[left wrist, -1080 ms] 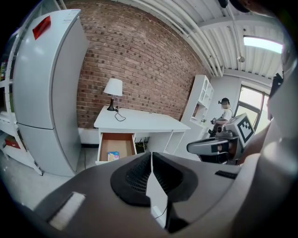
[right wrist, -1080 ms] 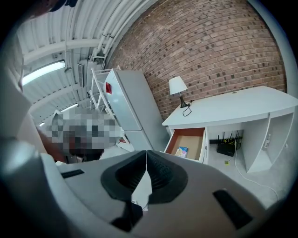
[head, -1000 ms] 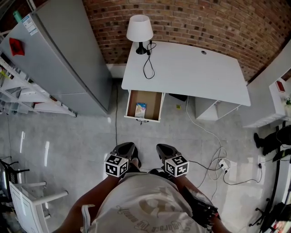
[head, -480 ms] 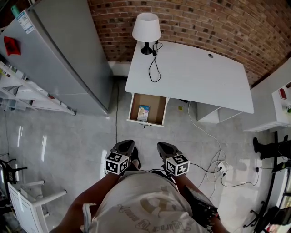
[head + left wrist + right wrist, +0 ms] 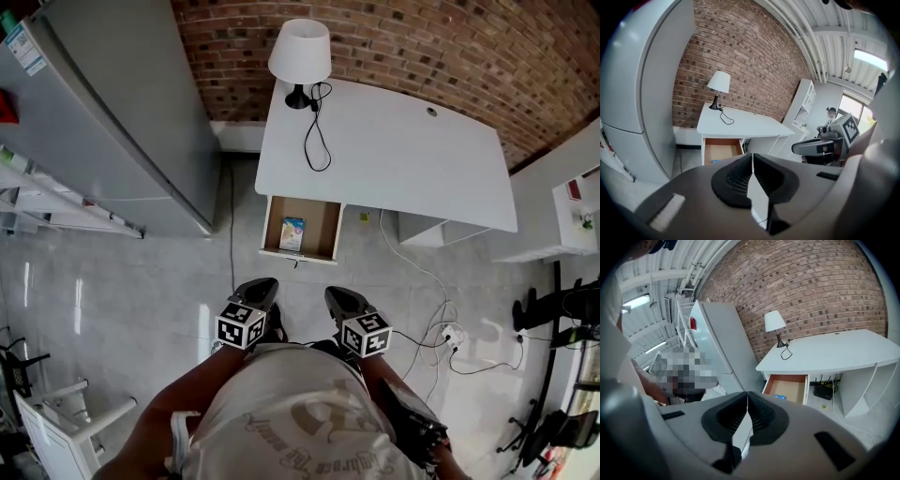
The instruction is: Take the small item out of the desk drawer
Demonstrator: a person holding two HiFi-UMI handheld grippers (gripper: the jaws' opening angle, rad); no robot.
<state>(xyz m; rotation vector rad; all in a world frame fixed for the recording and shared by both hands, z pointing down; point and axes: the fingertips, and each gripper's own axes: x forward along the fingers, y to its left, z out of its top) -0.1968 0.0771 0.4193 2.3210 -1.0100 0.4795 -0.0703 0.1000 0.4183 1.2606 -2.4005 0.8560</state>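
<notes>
Head view shows the small item (image 5: pixel 292 234) lying in the open drawer (image 5: pixel 321 225) under the left end of the desk (image 5: pixel 403 150), a lamp (image 5: pixel 300 54) on its far left corner, while well nearer the left gripper (image 5: pixel 259 289) and right gripper (image 5: pixel 341 301) hang side by side, each with jaws pressed together on nothing.

Small item (image 5: pixel 292 234) in drawer (image 5: pixel 320 225), lamp (image 5: pixel 299 53) on desk (image 5: pixel 403 159)

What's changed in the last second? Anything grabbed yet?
Nothing grabbed or released. Only the head view shifted slightly. The left gripper and right gripper stay shut and empty by the body. The drawer under the desk stays open with the item inside.
</notes>
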